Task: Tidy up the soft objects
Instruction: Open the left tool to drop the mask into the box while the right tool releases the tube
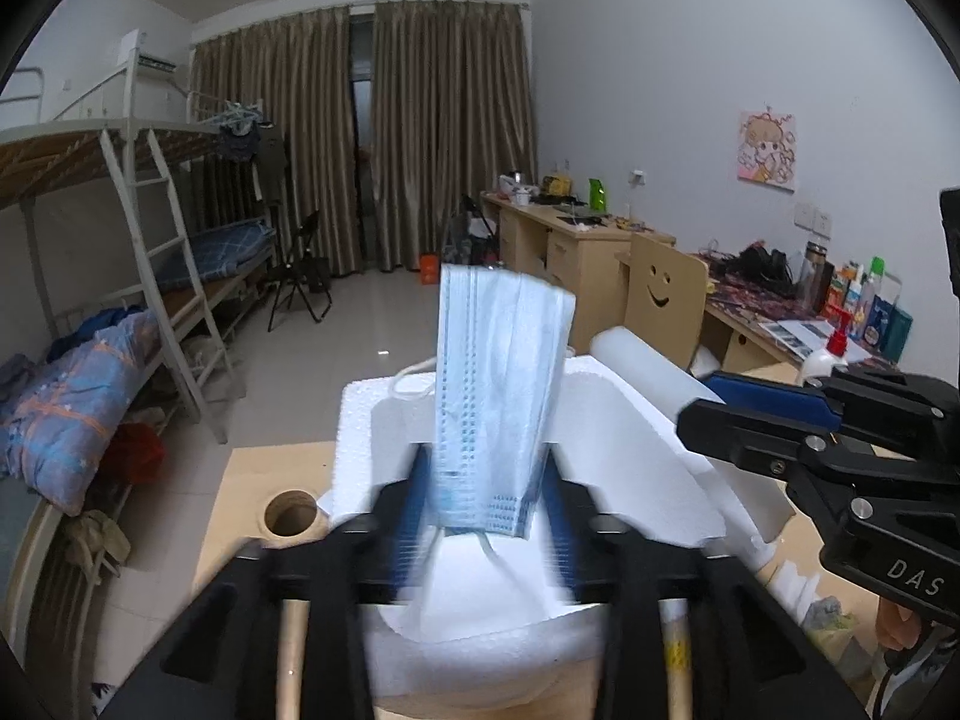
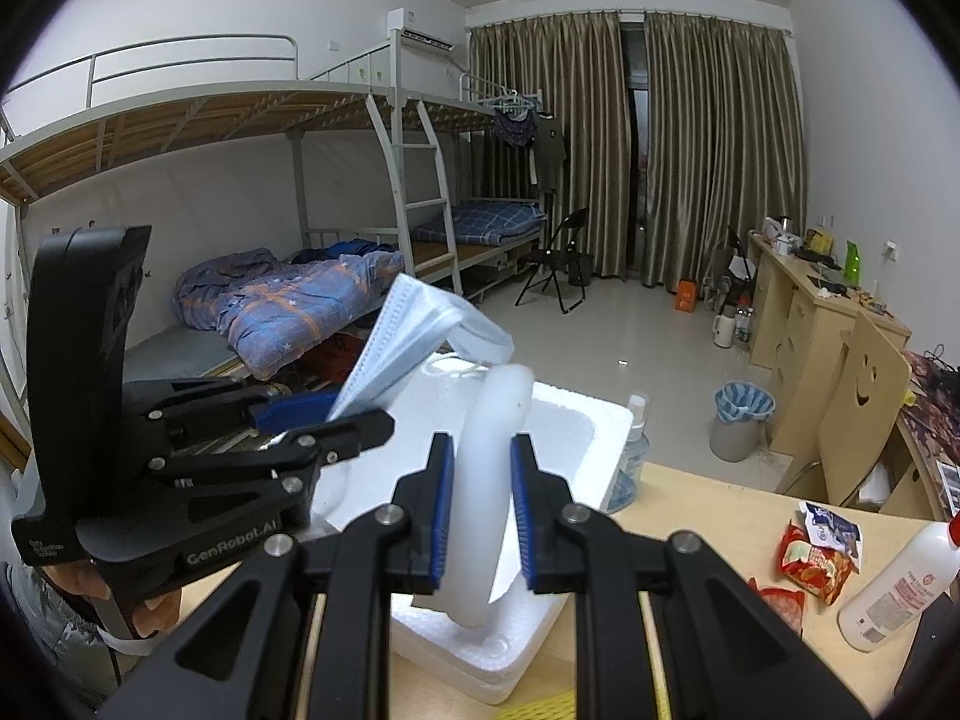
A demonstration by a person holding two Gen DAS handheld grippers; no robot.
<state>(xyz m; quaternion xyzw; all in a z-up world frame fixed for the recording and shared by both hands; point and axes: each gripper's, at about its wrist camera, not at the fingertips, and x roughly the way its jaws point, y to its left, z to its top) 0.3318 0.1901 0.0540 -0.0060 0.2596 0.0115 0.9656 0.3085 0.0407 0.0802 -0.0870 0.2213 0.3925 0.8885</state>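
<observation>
Left gripper (image 1: 489, 501) jaws spread, blurred; stack of blue face masks (image 1: 501, 396) stands between them over the white foam box (image 2: 576, 420), likely released for stowing. Right gripper (image 2: 480, 516) pinches a white foam roll (image 2: 492, 474) above the box.

Each black hand-held gripper (image 2: 480, 516) has blue pads (image 2: 441, 510) and silver screws.

Right claw (image 2: 480, 516) clamping white foam roll (image 2: 489, 480), left claw (image 2: 336, 414) with mask (image 2: 414, 336)

Light wood table (image 2: 708, 516): white foam box (image 2: 564, 420), snack packets (image 2: 816, 558), white bottle (image 2: 900, 588), spray bottle (image 2: 630, 462).
</observation>
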